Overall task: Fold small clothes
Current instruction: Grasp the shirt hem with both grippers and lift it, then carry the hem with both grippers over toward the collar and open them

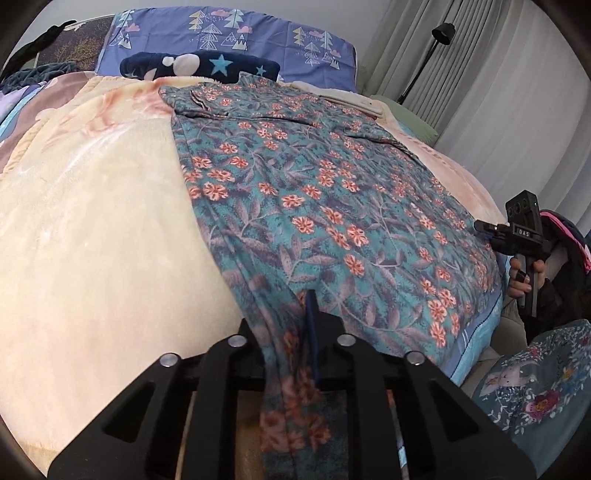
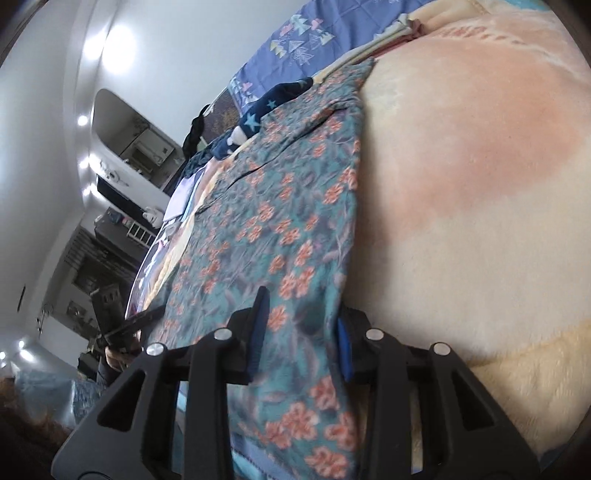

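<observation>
Gripping the near hem looks like the step in hand: 1 floral garment (image 1: 295,192) lies spread flat on the cream blanket (image 1: 92,221) of the bed, its far end toward the pillows and its near edge hanging over the bed's side.

At the left corner, the left gripper (image 1: 301,325) is clenched on a bunched fold of that hem; cloth runs up between its fingers and trails down past them. At the right corner, the right gripper (image 2: 301,325) has hem cloth lying between its 2 blue pads (image 2: 258,325), but the jaws stand apart and I cannot see them pressing, so I read it as not yet gripping.

The next move, as I judge it, calls for the right gripper to pinch its corner firmly, then both to lift together and carry the hem level toward the far end, keeping the edge taut so the fold lands square.

Counted: 1 garment, 2 grippers, 1 blanket, 1 star-print cushion (image 1: 207,64), 1 tree-print pillow (image 1: 258,33), 1 floor lamp (image 1: 439,37).
</observation>
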Demonstrator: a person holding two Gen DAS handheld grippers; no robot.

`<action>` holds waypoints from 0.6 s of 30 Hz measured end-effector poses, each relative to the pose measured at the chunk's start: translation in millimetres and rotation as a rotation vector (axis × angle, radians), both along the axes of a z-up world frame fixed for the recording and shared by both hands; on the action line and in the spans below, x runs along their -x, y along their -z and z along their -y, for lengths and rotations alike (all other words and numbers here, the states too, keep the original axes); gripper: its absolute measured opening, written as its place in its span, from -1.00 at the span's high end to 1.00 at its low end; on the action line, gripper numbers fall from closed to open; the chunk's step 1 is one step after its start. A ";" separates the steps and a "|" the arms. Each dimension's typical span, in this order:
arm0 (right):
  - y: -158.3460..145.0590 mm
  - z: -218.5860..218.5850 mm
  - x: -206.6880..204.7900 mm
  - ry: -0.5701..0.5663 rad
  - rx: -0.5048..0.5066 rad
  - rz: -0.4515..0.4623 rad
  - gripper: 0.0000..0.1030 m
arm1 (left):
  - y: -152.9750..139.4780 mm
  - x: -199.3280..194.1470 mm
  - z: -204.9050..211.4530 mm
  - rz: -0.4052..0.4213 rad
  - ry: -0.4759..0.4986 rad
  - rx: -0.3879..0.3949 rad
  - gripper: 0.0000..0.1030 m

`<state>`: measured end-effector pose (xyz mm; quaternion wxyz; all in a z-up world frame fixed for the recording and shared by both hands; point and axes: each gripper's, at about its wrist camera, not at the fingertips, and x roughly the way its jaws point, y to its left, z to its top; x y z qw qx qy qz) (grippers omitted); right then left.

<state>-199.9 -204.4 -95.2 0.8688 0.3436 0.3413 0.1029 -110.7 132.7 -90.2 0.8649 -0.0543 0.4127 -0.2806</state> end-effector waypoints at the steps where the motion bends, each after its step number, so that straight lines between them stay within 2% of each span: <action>1: -0.4 -1.4 4.3 -0.007 0.012 -0.001 0.34 | 1.5 4.6 -4.6 -0.003 0.000 0.009 0.76; 5: 1.4 -5.2 17.4 -0.013 0.024 0.010 0.35 | 9.2 4.3 -18.1 -0.037 -0.001 0.087 0.78; 6: 0.8 -5.2 15.1 -0.006 0.023 0.009 0.58 | 9.1 1.9 -16.4 -0.037 -0.002 0.087 0.81; 7: -0.6 -5.0 12.3 0.002 0.016 0.011 0.94 | 6.0 0.0 -11.8 -0.023 0.000 0.071 0.91; 8: -2.9 -4.5 8.9 0.000 -0.008 0.020 0.94 | 0.5 -0.9 -6.9 -0.003 0.002 0.051 0.95; 11: -39.3 -0.1 9.7 0.030 -0.019 0.174 0.94 | -41.0 0.6 0.6 0.138 0.009 0.053 0.95; 15: -94.2 9.2 10.8 0.061 0.014 0.338 0.94 | -111.7 0.1 -10.3 0.336 -0.034 0.145 0.95; 18: -124.6 9.7 18.6 0.074 0.025 0.434 0.94 | -138.6 6.0 -23.2 0.401 -0.056 0.228 0.95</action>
